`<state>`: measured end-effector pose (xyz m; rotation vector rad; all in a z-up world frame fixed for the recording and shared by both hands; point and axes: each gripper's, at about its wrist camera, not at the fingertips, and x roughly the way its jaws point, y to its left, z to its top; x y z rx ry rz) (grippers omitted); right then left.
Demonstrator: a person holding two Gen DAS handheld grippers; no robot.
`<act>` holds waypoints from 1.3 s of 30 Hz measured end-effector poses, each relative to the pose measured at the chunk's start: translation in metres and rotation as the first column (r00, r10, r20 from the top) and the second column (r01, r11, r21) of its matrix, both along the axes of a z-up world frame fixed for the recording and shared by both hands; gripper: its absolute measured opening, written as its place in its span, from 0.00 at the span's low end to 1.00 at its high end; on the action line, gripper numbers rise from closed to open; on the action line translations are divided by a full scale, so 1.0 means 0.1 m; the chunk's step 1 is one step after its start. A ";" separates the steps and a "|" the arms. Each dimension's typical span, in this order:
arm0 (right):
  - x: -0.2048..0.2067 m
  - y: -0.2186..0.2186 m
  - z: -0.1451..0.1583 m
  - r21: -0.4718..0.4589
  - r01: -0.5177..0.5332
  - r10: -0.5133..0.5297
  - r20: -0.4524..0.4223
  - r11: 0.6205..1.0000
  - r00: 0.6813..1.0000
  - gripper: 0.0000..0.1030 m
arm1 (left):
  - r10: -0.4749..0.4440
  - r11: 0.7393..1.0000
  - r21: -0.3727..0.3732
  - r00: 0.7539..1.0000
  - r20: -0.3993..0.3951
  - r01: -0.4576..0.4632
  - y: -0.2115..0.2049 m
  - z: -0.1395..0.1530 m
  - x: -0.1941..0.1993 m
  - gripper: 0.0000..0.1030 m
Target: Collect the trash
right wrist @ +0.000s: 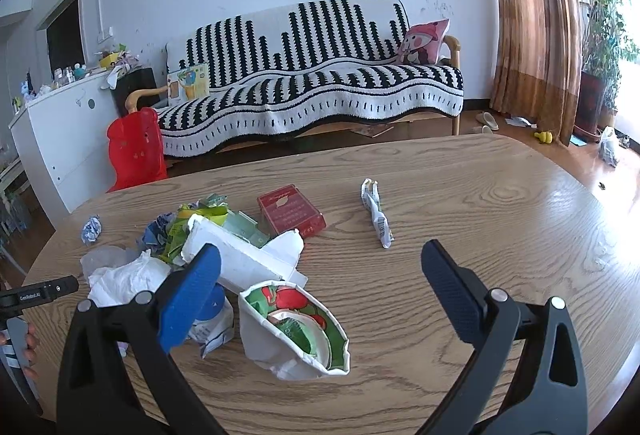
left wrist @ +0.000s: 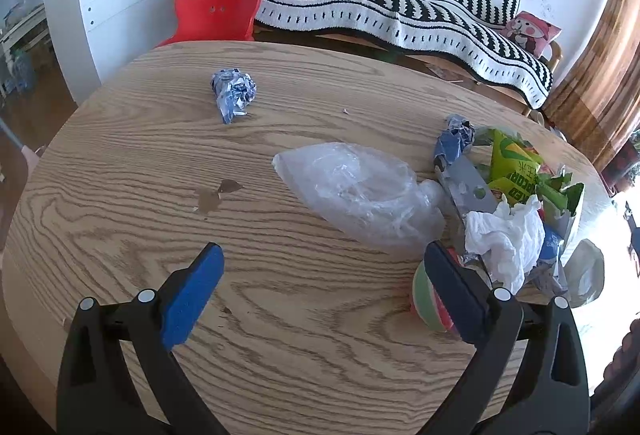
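On table [right wrist: 500, 219], green "CORN" wrapper [left wrist: 516, 171]; both grippers' jaws wide, empty.

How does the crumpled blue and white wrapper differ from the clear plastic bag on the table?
The crumpled blue and white wrapper is small, opaque and balled tight; the clear plastic bag is larger, see-through and loosely puffed. The wrapper lies alone; the bag lies against the trash pile. Both rest on the wooden table.

Bright daylight floods in from the right, throwing glare across the tabletop [right wrist: 560, 203]; sharp focus, strong fisheye bending, dark corners.
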<state>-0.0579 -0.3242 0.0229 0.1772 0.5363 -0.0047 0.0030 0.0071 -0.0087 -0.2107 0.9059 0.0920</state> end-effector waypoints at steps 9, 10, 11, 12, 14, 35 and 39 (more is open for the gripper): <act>0.00 -0.03 -0.01 0.013 0.000 0.000 -0.002 1.000 1.000 0.94 | 0.000 1.000 -0.003 1.000 -0.007 0.000 -0.01 0.00 0.00 0.95; 0.00 -0.03 -0.01 0.015 0.000 0.000 -0.003 1.000 1.000 0.94 | 0.000 1.000 -0.005 1.000 -0.009 0.000 -0.02 -0.01 0.00 0.95; -0.01 -0.03 -0.01 0.016 0.001 -0.001 -0.002 1.000 1.000 0.94 | -0.002 1.000 -0.014 1.000 -0.014 0.002 -0.01 -0.01 0.01 0.95; -0.01 -0.03 -0.01 0.014 0.000 0.000 0.000 1.000 1.000 0.94 | -0.002 1.000 -0.018 1.000 -0.017 0.002 -0.01 -0.01 0.01 0.95; -0.01 -0.03 -0.01 0.011 0.001 -0.001 0.001 1.000 1.000 0.94 | 0.001 1.000 0.008 1.000 -0.009 -0.001 -0.03 -0.02 0.00 0.95; 0.00 -0.01 -0.02 -0.019 -0.017 0.016 -0.062 1.000 0.998 0.94 | -0.001 0.999 0.052 0.999 -0.041 0.003 -0.02 -0.08 0.00 0.95; 0.00 -0.01 -0.02 -0.031 -0.018 0.016 -0.063 0.999 0.998 0.94 | -0.008 0.999 0.044 0.999 -0.041 0.010 -0.03 -0.09 0.01 0.95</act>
